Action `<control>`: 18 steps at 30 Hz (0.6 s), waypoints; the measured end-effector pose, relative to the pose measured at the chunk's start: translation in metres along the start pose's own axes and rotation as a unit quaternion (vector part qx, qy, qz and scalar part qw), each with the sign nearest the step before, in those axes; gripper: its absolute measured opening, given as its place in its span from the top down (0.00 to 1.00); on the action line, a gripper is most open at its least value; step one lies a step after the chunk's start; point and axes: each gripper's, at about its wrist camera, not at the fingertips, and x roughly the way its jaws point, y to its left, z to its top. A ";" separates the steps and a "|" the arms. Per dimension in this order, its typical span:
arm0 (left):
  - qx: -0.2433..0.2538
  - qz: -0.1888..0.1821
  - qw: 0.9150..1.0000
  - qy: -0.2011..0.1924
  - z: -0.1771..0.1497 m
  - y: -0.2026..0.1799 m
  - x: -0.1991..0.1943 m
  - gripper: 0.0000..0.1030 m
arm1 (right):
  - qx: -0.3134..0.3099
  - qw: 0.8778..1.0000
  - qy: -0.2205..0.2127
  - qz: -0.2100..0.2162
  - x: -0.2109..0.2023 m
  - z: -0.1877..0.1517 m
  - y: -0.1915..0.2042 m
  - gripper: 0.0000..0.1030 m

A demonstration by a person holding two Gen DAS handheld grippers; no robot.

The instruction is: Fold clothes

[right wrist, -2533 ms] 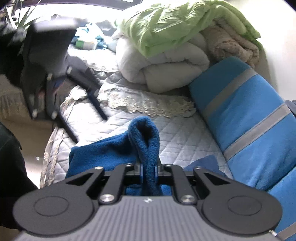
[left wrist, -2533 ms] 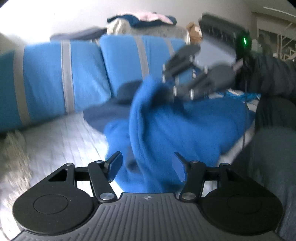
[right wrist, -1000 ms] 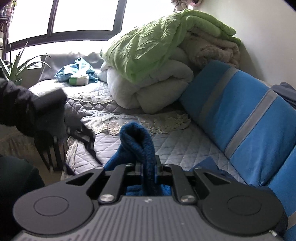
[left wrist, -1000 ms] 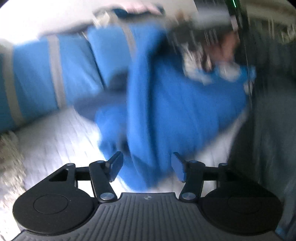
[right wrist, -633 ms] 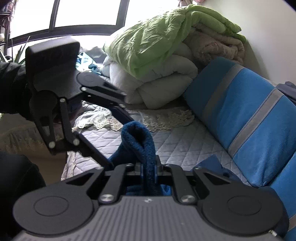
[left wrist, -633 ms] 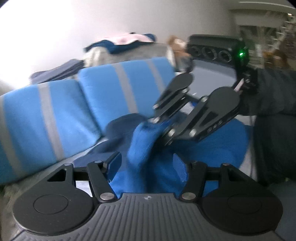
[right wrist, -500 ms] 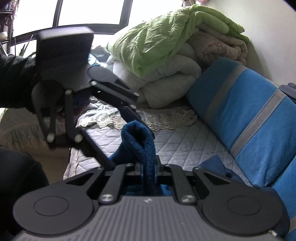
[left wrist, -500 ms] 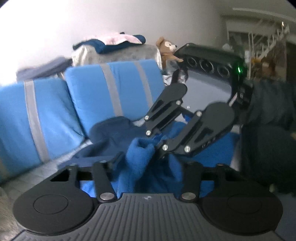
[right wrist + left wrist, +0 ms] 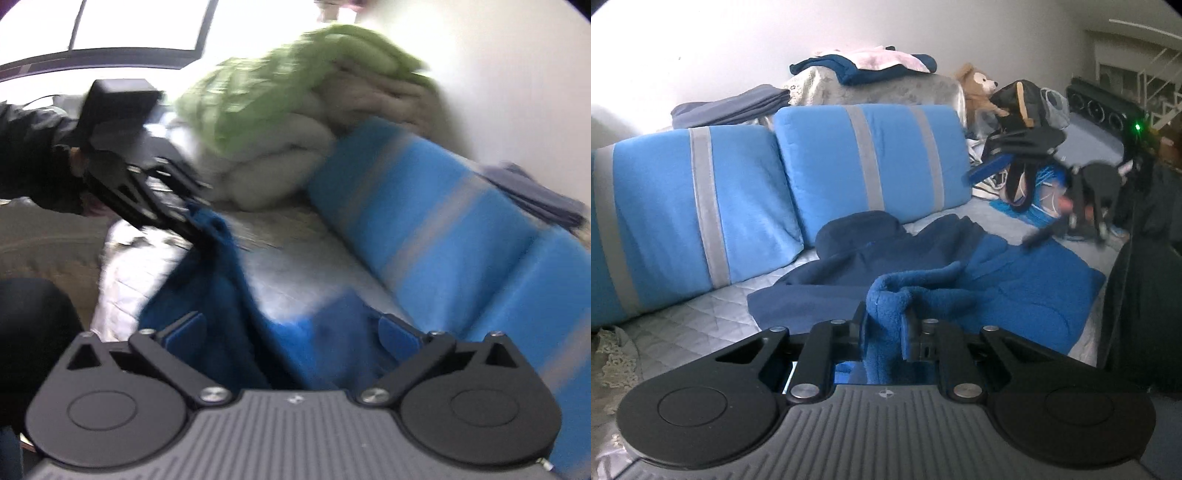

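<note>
A blue fleece garment (image 9: 1015,291) lies spread on the quilted bed, with a darker navy part toward the cushions. My left gripper (image 9: 886,318) has its jaws closing, and the pads pinch a raised fold of the fleece. The right wrist view shows that same left gripper (image 9: 197,227) lifting an edge of the fleece (image 9: 221,295). My right gripper (image 9: 291,332) is blurred, its jaws opening wide with the fleece lying loose below them and no pad touching it. In the left wrist view the right gripper (image 9: 997,208) hovers apart above the far end of the garment.
Blue cushions with grey stripes (image 9: 868,166) line the wall behind the bed. Folded clothes (image 9: 864,66) and a teddy bear (image 9: 975,85) sit above them. Rolled green and white duvets (image 9: 288,92) fill the bed's far end. A person's dark sleeve (image 9: 33,155) is at the left.
My right gripper let go of the fleece fold, opened wide and pulled away. My left gripper shut on that fold and rose a little.
</note>
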 end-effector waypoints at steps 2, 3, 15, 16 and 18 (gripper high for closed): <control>0.002 0.007 1.000 0.000 -0.001 -0.002 -0.001 0.84 | 0.039 0.998 0.015 -0.038 -0.033 -0.026 -0.026 0.00; 0.002 0.012 1.000 0.001 -0.002 -0.002 -0.001 0.84 | 0.061 0.996 0.023 -0.058 -0.048 -0.038 -0.038 0.00; -0.027 0.061 0.998 0.017 -0.007 0.002 0.006 0.84 | 0.321 0.931 0.061 -0.165 -0.167 -0.204 -0.127 0.00; -0.031 0.066 0.997 0.020 -0.008 0.004 0.007 0.84 | 0.337 0.927 0.059 -0.157 -0.170 -0.217 -0.129 0.00; -0.038 0.074 0.996 0.023 -0.009 0.007 0.010 0.84 | 0.370 0.917 0.047 -0.141 -0.173 -0.241 -0.135 0.00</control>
